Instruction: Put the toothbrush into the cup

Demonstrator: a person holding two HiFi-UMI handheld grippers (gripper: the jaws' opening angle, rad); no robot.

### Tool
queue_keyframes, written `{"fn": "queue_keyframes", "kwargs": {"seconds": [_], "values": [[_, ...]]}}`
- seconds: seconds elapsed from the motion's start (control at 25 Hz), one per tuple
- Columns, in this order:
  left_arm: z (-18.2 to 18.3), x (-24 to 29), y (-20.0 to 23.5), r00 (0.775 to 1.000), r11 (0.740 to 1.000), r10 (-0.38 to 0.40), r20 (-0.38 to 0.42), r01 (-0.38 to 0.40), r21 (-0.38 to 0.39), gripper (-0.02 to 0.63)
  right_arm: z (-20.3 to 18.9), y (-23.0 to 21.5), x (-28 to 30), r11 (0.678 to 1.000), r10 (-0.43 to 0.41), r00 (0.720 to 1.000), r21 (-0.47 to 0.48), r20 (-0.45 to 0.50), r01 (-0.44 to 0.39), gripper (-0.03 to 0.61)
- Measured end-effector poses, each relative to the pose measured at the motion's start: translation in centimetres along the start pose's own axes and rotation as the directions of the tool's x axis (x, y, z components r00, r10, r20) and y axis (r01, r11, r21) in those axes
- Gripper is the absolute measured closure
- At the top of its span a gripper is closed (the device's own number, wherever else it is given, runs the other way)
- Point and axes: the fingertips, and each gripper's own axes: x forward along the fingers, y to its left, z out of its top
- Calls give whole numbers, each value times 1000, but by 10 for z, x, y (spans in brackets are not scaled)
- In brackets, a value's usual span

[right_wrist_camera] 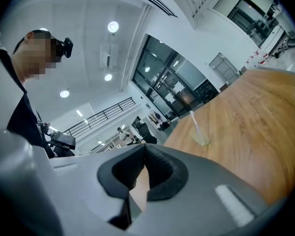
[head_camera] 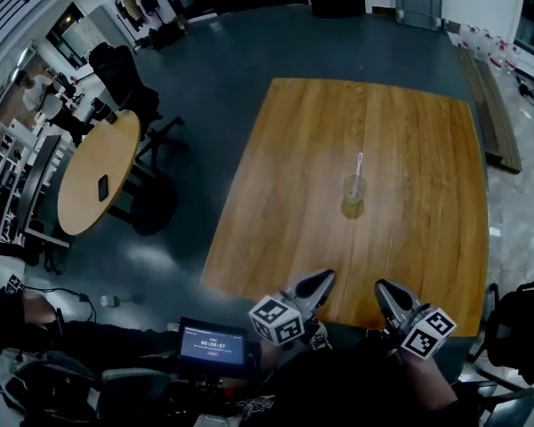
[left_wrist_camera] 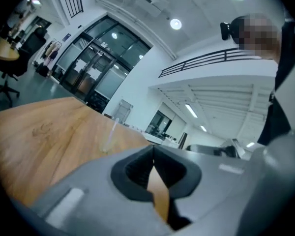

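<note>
Left gripper (head_camera: 324, 278) and right gripper (head_camera: 384, 286), bottom of frame, are pressed together, empty; toothbrush (head_camera: 358, 168) apparently stands in the cup (head_camera: 352, 200), centre.

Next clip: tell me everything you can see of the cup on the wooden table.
The cup is a small see-through tumbler, glass or clear plastic by its look, with a yellowish tint low down. It stands upright near the middle of the wooden table. A pale toothbrush stands in it, slightly tilted, with its upper end well above the rim. Nothing else touches the cup: the left gripper and the right gripper are back at the table's near edge.
</note>
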Motion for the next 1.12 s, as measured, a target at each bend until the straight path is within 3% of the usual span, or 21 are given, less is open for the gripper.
{"fn": "queue_keyframes", "kwargs": {"seconds": [0.2, 0.4, 0.6, 0.92, 1.12], "values": [[-30, -40, -37, 997, 998, -65, -44, 63, -30, 614, -17, 42, -10, 1000, 18, 999, -12, 33, -17, 572], [-29, -62, -59, 998, 998, -64, -14, 64, -3, 614, -26, 71, -27, 998, 56, 998, -43, 27, -55, 572], [-56, -74, -119, 998, 997, -67, 11, 66, 31, 614, -31, 93, -87, 992, 98, 994, -89, 37, -95, 572], [-115, -93, -209, 997, 997, -49, 52, 52, -57, 614, -55, 112, -193, 991, 89, 995, -104, 37, -84, 574], [-126, -105, -239, 998, 999, -36, 44, 37, -18, 614, -66, 127, -218, 988, 119, 993, -104, 26, -115, 574]]}}
